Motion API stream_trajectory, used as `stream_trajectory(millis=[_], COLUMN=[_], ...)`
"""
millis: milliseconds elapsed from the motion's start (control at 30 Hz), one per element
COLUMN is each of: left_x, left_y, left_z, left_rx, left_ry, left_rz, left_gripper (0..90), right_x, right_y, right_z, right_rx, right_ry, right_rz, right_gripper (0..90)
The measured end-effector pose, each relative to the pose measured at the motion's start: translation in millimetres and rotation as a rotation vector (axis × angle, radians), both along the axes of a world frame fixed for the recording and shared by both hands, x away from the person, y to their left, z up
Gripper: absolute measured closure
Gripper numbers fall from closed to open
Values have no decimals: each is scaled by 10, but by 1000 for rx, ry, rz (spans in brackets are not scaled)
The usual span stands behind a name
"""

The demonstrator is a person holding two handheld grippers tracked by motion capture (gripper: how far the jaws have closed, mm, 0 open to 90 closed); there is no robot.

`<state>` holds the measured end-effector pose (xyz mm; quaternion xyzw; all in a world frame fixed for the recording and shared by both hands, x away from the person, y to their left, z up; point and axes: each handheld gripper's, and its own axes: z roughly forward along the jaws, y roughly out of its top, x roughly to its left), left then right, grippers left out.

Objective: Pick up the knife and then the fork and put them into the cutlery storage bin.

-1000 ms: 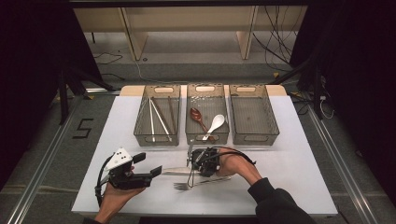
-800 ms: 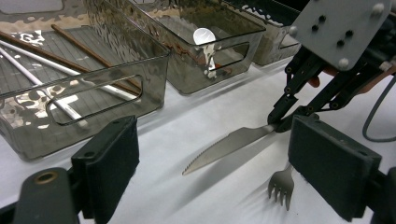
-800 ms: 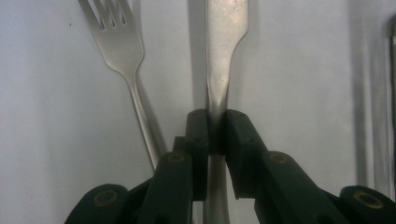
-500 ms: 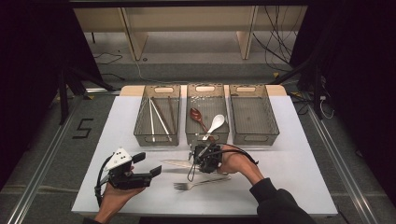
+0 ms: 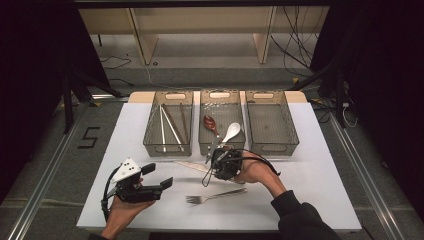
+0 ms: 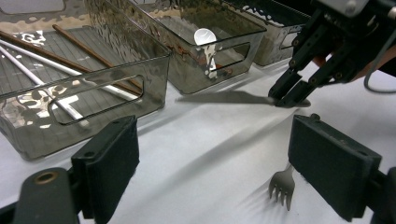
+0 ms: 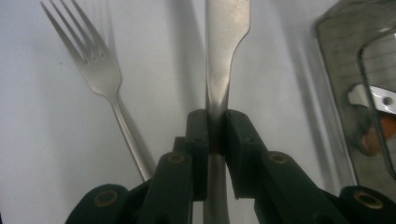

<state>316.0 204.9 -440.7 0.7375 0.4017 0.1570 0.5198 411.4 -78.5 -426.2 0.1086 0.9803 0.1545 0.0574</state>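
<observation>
Knife of plain silver steel [image 7: 227,51], long and flat, is what I'm working: it hangs just above the white desk [image 5: 320,185], in front of the middle bin, clamped at its handle. Going left to right, my left claw [image 5: 162,176] sits idle over the near-left desk, jaws spread wide and holding nothing, kept clear so it won't knock anything. The left smoked-plastic bin [image 5: 168,131] holds the chopsticks [image 5: 169,125], and the middle bin [image 5: 221,127] holds a brown spoon [image 5: 210,124] and a white one [image 5: 231,132]. So I judge cutlery goes by kind. My right claw [image 7: 213,133] is pinched tight on the knife. A silver fork [image 5: 215,196] lies flat nearby, untouched. The right bin [image 5: 271,125] stands empty, probably for knife or fork.
</observation>
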Motion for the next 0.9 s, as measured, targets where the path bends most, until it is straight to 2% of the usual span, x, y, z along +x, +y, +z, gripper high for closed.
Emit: stream_trajectory(millis=[200, 367, 500, 767, 900], left_x=[2, 3, 4, 7, 8], left_y=[1, 1, 2, 3, 5], left_z=[-1, -3, -4, -5, -6], left_rx=[1, 0, 0, 0, -3], left_ry=[1, 2, 3, 4, 1], left_rz=[0, 0, 0, 0, 3], left_gripper=[159, 159, 159, 159, 159], right_x=[48, 111, 177, 303, 379], right_y=[-132, -283, -421, -661, -781], right_z=[125, 289, 416, 635, 723], right_rx=[60, 97, 158, 220, 236], right_ry=[4, -9, -27, -57, -68], right_rz=[-59, -117, -174, -252, -304], right_gripper=[806, 805, 805, 806, 805])
